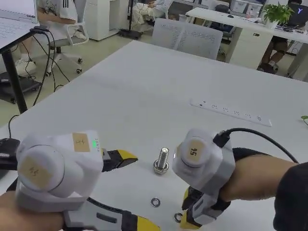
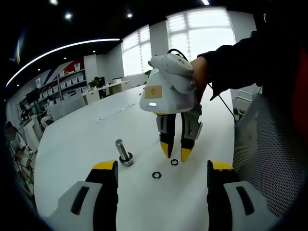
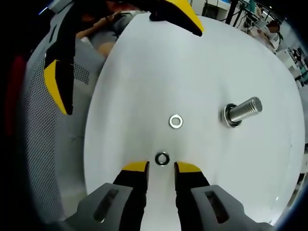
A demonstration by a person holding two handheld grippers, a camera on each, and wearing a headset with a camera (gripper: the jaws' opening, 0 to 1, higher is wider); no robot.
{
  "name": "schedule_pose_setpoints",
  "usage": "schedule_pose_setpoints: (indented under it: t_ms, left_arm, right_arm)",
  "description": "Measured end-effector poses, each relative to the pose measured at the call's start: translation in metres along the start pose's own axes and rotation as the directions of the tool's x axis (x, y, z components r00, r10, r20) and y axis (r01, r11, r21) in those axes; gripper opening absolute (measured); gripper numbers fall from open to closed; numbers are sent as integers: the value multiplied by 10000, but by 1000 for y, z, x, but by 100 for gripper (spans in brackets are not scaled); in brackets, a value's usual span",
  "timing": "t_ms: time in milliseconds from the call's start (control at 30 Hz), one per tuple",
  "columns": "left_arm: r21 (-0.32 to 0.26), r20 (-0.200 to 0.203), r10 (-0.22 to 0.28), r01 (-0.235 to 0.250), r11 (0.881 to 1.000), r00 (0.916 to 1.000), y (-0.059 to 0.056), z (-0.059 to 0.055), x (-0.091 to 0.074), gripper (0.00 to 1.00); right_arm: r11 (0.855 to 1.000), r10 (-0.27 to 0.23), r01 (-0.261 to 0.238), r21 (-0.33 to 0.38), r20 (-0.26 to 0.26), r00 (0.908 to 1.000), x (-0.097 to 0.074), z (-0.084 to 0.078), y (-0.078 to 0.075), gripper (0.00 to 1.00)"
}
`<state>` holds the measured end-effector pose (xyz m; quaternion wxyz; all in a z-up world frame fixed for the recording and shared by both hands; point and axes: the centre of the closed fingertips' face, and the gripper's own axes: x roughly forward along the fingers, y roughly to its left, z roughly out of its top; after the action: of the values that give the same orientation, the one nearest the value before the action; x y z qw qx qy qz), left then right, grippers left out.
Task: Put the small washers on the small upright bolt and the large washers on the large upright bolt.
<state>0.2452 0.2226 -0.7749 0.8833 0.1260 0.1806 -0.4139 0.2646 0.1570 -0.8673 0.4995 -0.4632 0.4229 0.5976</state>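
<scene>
One silver bolt (image 1: 162, 160) (image 2: 123, 151) (image 3: 240, 112) stands upright on the white table (image 1: 144, 96). Two small washers lie flat in front of it. One washer (image 1: 155, 202) (image 2: 156, 174) (image 3: 176, 121) lies apart on the table. The other washer (image 1: 178, 217) (image 2: 174, 162) (image 3: 162, 158) lies right at the tips of my right gripper (image 1: 184, 216) (image 2: 175, 154) (image 3: 161, 167), which points down at it, narrowly open, the jaws holding nothing. My left gripper (image 1: 134, 190) (image 2: 162, 166) is wide open, level above the table, facing the bolt and washers.
A white power strip (image 1: 231, 111) lies farther back on the table. A mesh-backed chair (image 1: 187, 38) stands at the far edge. The near table edge runs just behind the washers, with a mesh chair back (image 3: 43, 159) beyond it.
</scene>
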Motion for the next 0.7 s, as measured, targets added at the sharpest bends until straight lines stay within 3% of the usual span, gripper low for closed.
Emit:
schedule_pose_setpoints:
  t_ms: [700]
  left_arm:
    - [-16,79,-7,7,10000,10000,0,1,0,75]
  right_arm:
    - [9977,-297,264,-632,-515,9982,3,3,-1,20]
